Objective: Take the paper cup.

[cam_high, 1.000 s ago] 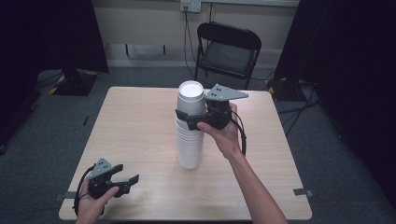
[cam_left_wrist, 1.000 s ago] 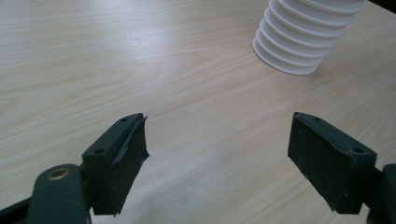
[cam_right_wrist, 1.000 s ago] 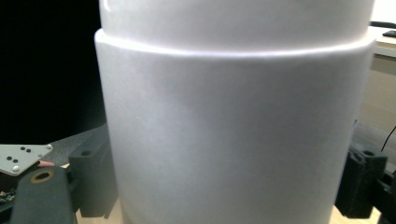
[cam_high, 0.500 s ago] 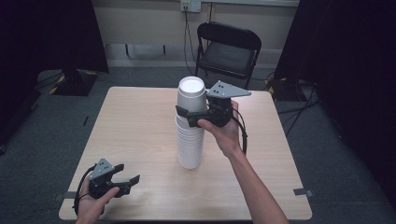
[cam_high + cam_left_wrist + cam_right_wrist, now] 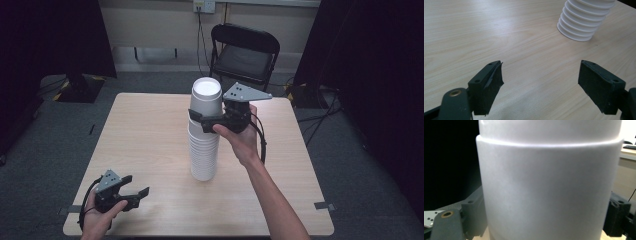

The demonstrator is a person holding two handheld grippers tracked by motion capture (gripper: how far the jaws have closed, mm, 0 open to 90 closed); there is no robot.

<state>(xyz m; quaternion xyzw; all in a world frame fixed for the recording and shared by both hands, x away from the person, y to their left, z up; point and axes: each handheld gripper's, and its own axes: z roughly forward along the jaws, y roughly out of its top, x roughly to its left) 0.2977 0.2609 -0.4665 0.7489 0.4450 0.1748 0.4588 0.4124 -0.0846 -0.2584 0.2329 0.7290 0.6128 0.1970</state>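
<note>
Top white foam cup (image 5: pixel 205 97) clamped between the jaws of the right gripper (image 5: pixel 202 117), now raised a little higher out of the tall ribbed stack of white foam cups (image 5: pixel 203 152) than a second ago. Judged as separation under way, one cup nearly freed. In the right gripper view, cup wall (image 5: pixel 549 185) pressed between both pads. Left gripper (image 5: pixel 142 192) resting low on the pale wooden table (image 5: pixel 145 130), jaws wide, nothing between them; stack base (image 5: pixel 579 23) well beyond their tips.
</note>
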